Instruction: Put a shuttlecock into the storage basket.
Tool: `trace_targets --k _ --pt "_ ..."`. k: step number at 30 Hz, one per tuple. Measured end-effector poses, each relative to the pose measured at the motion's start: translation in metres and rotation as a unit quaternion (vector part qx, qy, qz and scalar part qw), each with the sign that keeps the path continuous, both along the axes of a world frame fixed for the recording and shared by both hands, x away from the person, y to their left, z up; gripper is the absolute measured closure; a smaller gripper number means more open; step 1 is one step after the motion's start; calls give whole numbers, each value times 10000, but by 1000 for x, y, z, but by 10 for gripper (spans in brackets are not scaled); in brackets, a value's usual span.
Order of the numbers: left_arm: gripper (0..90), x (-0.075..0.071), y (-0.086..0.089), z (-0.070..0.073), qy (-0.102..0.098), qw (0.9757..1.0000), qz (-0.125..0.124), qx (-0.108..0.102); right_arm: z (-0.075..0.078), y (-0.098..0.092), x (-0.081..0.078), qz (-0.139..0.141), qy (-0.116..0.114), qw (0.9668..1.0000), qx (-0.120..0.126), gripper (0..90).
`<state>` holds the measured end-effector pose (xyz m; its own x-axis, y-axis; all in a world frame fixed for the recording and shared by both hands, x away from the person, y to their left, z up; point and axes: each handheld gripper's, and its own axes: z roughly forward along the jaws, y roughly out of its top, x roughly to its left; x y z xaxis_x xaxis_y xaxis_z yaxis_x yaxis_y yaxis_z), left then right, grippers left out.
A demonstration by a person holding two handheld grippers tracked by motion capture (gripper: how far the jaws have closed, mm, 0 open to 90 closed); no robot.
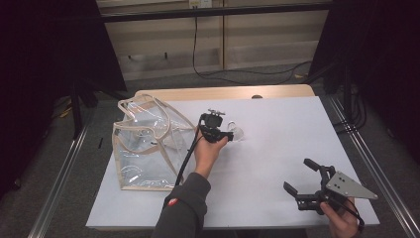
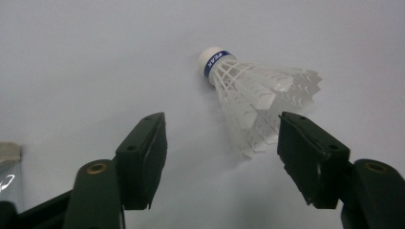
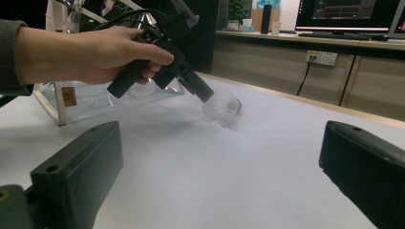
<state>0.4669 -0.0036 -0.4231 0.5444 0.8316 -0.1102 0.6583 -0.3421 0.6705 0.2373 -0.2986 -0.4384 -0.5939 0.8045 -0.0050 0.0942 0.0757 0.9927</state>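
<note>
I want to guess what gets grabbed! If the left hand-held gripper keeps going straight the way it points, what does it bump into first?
Probably the white plastic shuttlecock with the blue-banded cork tip, lying on the white table. Its skirt sits just ahead of the left hand-held gripper, between the open jaws, apparently untouched.

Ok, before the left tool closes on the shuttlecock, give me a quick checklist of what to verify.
1. Shuttlecock lies on its side on the white table, nothing on top of it: ok.
2. Left tool lined up: the skirt's open end sits between the jaws: ok.
3. Pads pressing on the skirt: not ok; a gap shows on both sides.
4. Grip point: the jaws flank the flimsy skirt, not the cork; crush risk: cannot tell.
5. Right tool open and parked well apart from the shuttlecock: ok.
6. Clear bag upright beside the left hand, mouth open: ok.
</note>
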Motion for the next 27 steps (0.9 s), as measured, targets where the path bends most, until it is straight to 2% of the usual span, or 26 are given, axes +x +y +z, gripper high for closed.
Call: trace_targets --k 16,27 --pt "511 6 -4 -8 -72 9999 44 -95 0 0 0 -6 -9 10000 25 9" --pt "582 12 -14 -16 31 9997 53 -242 0 -1 -1 -14 13 10000 36 9"
